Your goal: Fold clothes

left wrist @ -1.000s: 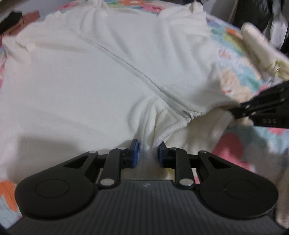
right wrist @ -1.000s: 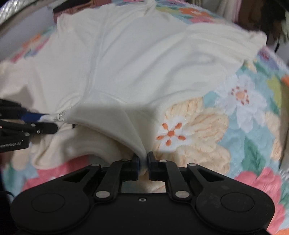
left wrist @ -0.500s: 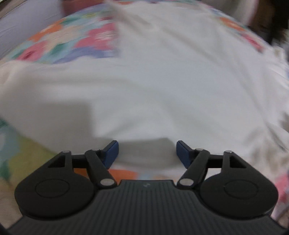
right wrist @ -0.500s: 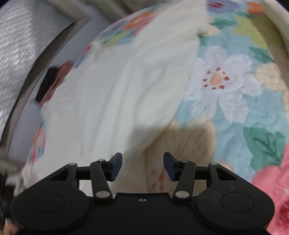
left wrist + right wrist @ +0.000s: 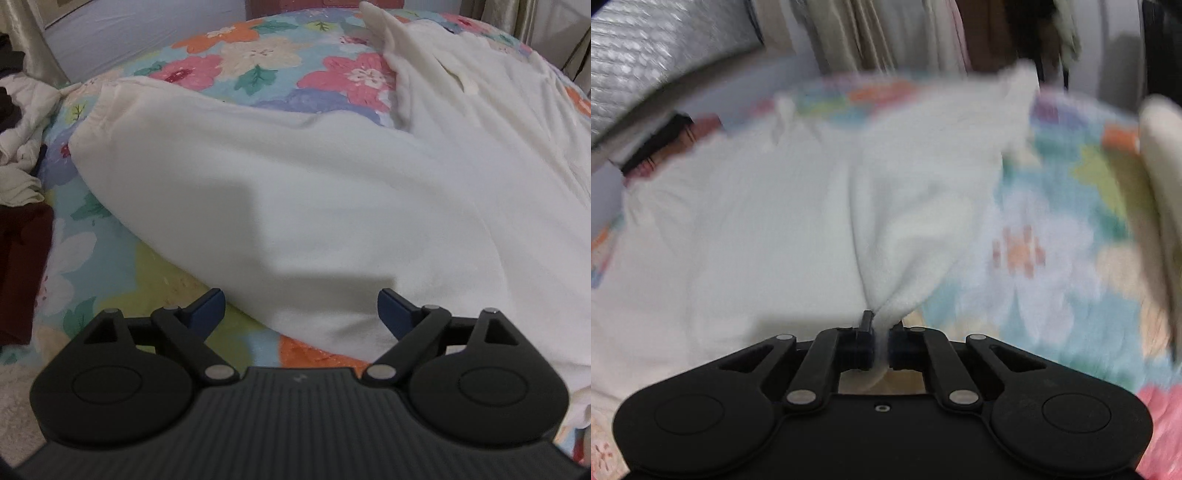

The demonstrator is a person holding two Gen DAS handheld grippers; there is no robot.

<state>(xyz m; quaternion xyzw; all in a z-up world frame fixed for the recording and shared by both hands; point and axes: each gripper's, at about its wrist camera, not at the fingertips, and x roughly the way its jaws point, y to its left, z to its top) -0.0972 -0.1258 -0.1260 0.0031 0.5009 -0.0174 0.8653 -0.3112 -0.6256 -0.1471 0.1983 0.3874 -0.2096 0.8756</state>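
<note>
While my right claw point(image 5: 881, 345) has just closed on a pinched edge of the cream garment point(image 5: 332, 206), my left claw point(image 5: 301, 308) has just been opening and hangs wide over its near hem with nothing between the pads. I judge the fold barely begun: the garment lies mostly spread across the floral bedspread point(image 5: 258, 66). Only the left view shows the clothes pile point(image 5: 22, 147) beyond the garment's far edge; only the blurred right view shows the grip.

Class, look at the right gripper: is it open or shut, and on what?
Shut: the right gripper pinches a bunched edge of the white garment, its jaws closed tight on the fabric.
</note>
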